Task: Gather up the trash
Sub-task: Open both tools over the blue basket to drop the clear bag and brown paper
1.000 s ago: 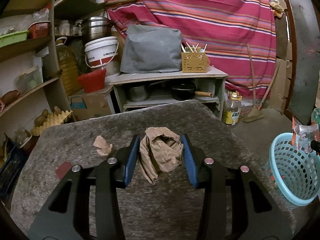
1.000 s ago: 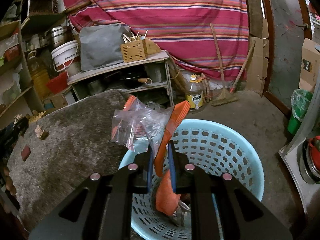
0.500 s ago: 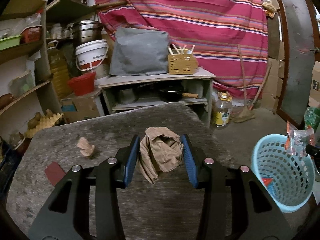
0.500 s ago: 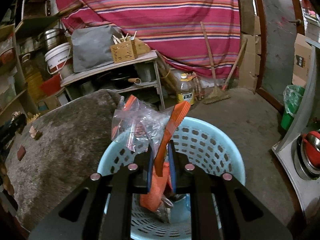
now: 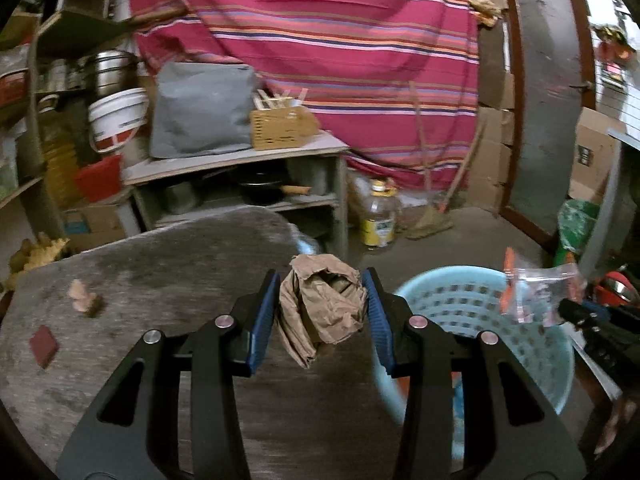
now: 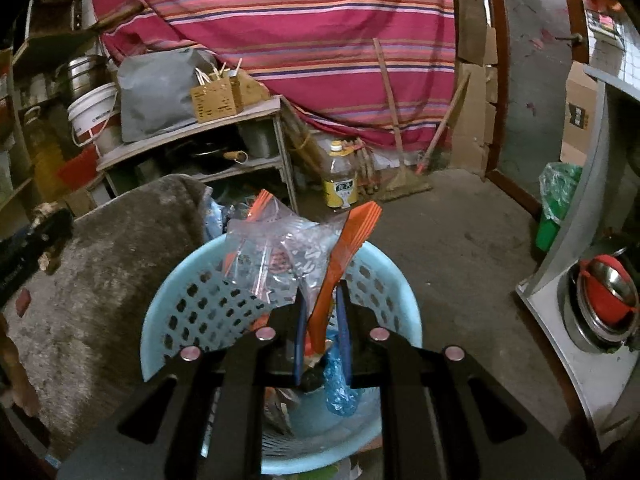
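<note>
We observe left gripper (image 5: 322,312) clamped on crumpled brown paper wad (image 5: 322,308), above edge of grey-covered table (image 5: 168,264), beside light-blue perforated basket (image 5: 472,304). We note right gripper (image 6: 322,320) pinched tight on clear plastic bag with orange strip (image 6: 288,256), held over basket containing trash. Small paper scrap (image 5: 82,296) and red piece (image 5: 44,346) lie on table.

A cluttered household storeroom: ahead of the gripper stand shelves (image 5: 236,160) with pots, a bucket (image 5: 116,120), a striped cloth (image 5: 320,40) and brooms (image 6: 400,140).
</note>
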`<state>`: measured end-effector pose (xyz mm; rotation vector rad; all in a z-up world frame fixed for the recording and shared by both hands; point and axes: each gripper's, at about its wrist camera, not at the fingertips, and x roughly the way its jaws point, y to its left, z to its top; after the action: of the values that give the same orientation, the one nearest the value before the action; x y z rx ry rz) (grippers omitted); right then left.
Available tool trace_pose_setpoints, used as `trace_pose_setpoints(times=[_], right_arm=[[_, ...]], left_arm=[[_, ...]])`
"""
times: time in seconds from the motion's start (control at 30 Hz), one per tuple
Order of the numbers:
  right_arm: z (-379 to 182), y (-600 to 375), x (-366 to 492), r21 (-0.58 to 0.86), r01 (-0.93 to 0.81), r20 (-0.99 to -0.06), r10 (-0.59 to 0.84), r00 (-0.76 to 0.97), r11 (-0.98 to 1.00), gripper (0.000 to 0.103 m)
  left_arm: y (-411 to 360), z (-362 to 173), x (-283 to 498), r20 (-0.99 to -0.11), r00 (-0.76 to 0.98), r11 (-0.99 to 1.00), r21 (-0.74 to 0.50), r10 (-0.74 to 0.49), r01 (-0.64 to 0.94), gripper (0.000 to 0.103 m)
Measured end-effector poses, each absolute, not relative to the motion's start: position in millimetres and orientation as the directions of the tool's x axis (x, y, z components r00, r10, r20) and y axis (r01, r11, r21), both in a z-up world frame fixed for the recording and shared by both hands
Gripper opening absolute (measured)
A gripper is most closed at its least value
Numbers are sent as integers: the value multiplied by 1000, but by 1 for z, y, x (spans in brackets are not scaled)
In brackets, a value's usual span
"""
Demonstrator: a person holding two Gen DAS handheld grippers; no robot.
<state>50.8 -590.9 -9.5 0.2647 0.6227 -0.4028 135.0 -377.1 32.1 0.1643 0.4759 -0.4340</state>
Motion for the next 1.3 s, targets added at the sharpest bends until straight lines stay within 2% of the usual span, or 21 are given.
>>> trace_pose_setpoints(times=[0.3,0.33,0.4,0.47,0.7,0.87,0.97,1.03,1.07,1.23,1.27,1.3], right_arm=[[-17,-606,54,141,470,-626,-289,724,872,14],[-17,-606,54,142,471,-627,-290,724,870,14],[-18,-610,55,148,477,-627,-291,723,867,14],[-19,-611,55,149,482,-630,-293,719,864,14],[-20,-607,61,144,485,-631,-297,717,863,14],[-23,-592,75,122,467,-637,-291,714,876,15],[-28,-585,85,111,461,-653,-284,702,881,20],[-33,-581,92,101,465,-680,-280,678,879,54],[-35,-579,94,96,472,-688,-285,667,876,76],[-32,-569,102,93,495,-684,-306,663,864,78],[-28,-565,104,89,499,-678,-315,665,862,79],[-26,-560,106,83,500,-672,-322,667,862,85]], left_arm=[[-442,9,132,-532,725,849,22,-437,528,45],[-447,8,131,-529,726,845,32,-440,534,48],[-449,7,129,-519,733,846,32,-441,532,70],[-445,7,129,-509,735,849,15,-449,529,77],[-418,12,136,-512,752,866,30,-415,499,88],[-374,26,142,-472,810,900,74,-348,430,96],[-338,33,150,-447,843,919,105,-298,381,98],[-315,35,155,-431,864,927,141,-259,348,98],[-307,36,157,-427,870,929,151,-247,338,98],[-243,38,176,-411,899,945,207,-151,253,98],[-226,38,181,-407,904,950,212,-129,230,98],[-217,39,185,-408,906,953,213,-115,217,98]])
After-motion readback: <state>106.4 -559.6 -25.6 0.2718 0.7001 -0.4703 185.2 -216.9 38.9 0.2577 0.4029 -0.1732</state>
